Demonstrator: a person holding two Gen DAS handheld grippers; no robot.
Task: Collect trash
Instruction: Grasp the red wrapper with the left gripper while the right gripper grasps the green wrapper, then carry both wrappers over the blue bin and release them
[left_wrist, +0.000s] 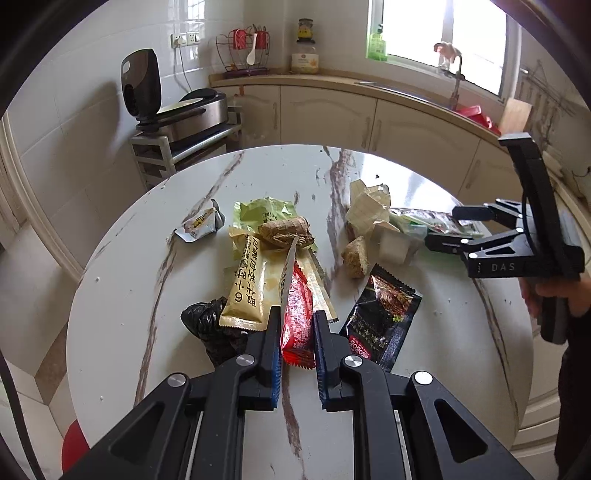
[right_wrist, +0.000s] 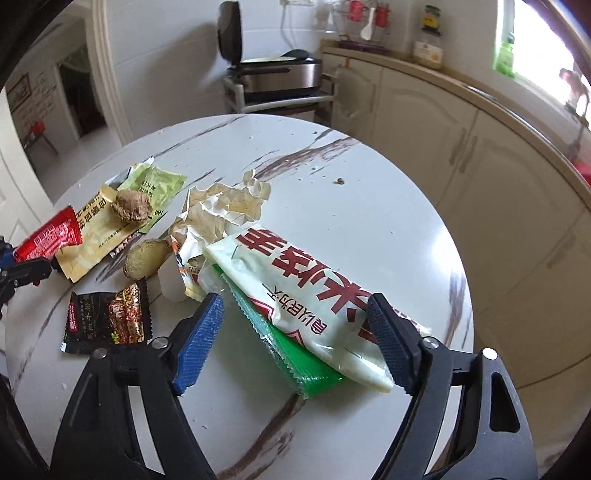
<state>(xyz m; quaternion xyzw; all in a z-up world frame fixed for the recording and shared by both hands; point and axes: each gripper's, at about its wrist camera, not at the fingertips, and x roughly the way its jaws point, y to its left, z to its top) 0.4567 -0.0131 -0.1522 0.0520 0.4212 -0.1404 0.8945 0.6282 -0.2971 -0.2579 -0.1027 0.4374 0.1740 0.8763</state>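
Note:
Trash lies scattered on a round marble table (left_wrist: 424, 325). My left gripper (left_wrist: 297, 328) has its fingers closed on a red wrapper (left_wrist: 297, 325), which also shows in the right wrist view (right_wrist: 50, 238). A yellow wrapper (left_wrist: 249, 288), a black crumpled bag (left_wrist: 210, 325) and a black snack packet (left_wrist: 382, 317) lie beside it. My right gripper (right_wrist: 295, 314) is open, its fingers on either side of a white packet with red characters (right_wrist: 306, 291) that lies on a green packet (right_wrist: 295, 354). The right gripper also shows in the left wrist view (left_wrist: 439, 229).
Crumpled paper (right_wrist: 229, 203), two ginger pieces (right_wrist: 133, 205) (right_wrist: 146, 258), a green wrapper (right_wrist: 162, 184) and a small silver wrapper (left_wrist: 201, 225) lie on the table. Cabinets with a counter (left_wrist: 332, 110) and an appliance on a rack (left_wrist: 181, 114) stand behind.

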